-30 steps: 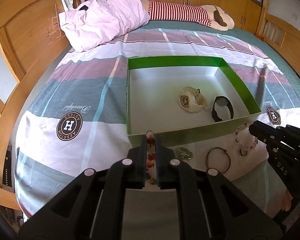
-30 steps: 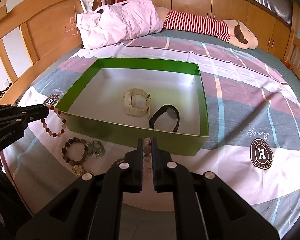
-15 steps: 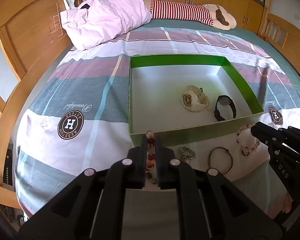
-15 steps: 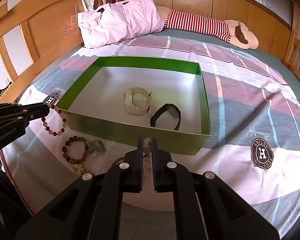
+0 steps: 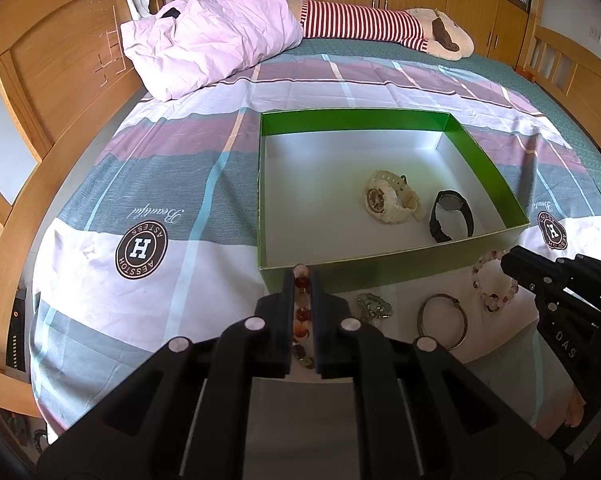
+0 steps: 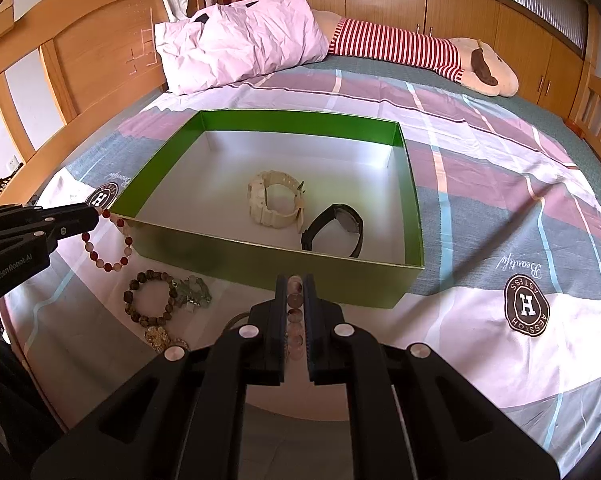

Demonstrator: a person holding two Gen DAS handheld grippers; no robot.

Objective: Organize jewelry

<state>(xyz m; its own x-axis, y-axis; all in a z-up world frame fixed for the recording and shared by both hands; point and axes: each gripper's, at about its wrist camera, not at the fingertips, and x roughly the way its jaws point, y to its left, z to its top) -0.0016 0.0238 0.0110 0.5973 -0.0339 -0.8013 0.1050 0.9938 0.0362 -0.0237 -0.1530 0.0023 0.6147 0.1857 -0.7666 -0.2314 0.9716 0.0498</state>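
The left gripper (image 5: 301, 280) has its jaws clamped on a red and white bead bracelet (image 5: 301, 308), which hangs from the tips just outside the near left corner of the green box (image 5: 396, 268); the right wrist view shows the loop (image 6: 110, 242) dangling beside the box wall, above the bedspread (image 5: 160, 184). The right gripper (image 6: 295, 286) has its jaws clamped on a pink bead bracelet (image 6: 295, 320) — seen from the left wrist camera, that bracelet (image 5: 490, 282) hangs at the gripper's tips, just outside the near wall of the box toward its right end.

Inside the box lie a cream watch (image 5: 390, 202) and a black watch (image 5: 452, 216), side by side and near the right wall. On the bedspread in front of the box rest a metal bangle (image 5: 442, 320), a small greenish ornament (image 5: 374, 304), a dark bead bracelet (image 6: 150, 298) and a gold piece (image 6: 158, 336) — the ornament touches the dark bracelet.

At the head of the bed a pink pillow (image 5: 208, 52) sits beside a plush toy in red and white stripes (image 5: 380, 28).
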